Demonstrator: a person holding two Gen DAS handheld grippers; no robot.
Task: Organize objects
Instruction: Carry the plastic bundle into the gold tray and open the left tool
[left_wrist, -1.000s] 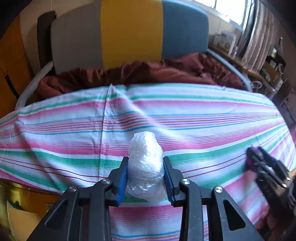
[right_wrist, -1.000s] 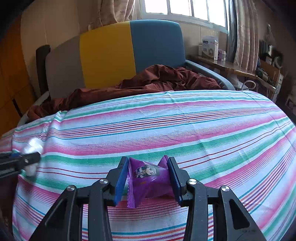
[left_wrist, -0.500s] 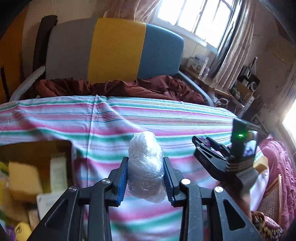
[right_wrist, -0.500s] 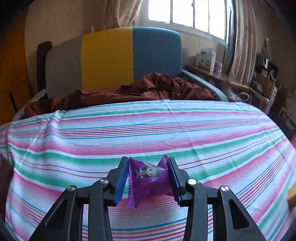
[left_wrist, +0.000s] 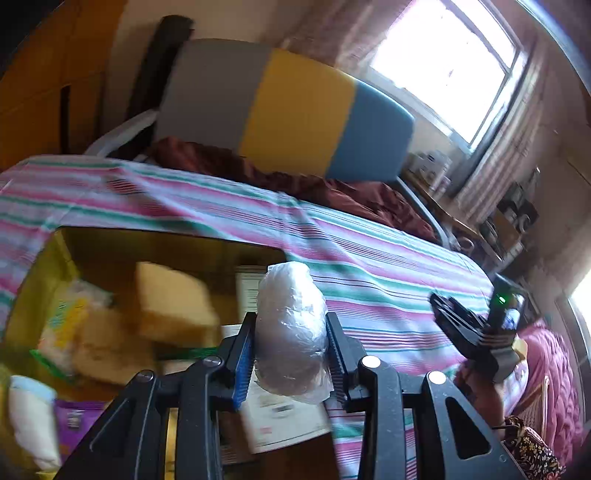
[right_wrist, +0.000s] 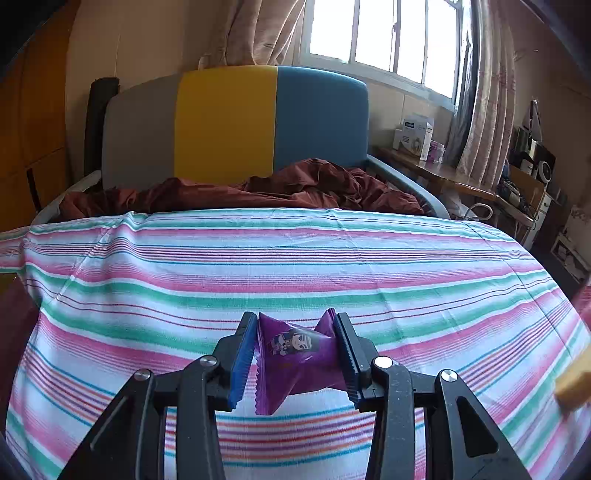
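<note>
Left gripper (left_wrist: 291, 354) clamping plastic-wrapped bundle (left_wrist: 290, 328) above cluttered cardboard box (left_wrist: 62, 247); right gripper (right_wrist: 295, 358) clamping purple packet (right_wrist: 295, 363).

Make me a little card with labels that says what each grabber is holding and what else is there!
left hand-held gripper: shut on a clear plastic-wrapped bundle
right hand-held gripper: shut on a purple snack packet with a cartoon face
under left gripper: open cardboard box beside the bed, with yellow sponge blocks and packets inside, blurred
under right gripper: striped bedsheet
behind: grey, yellow and blue headboard, dark red blanket
light: window with curtains
</note>
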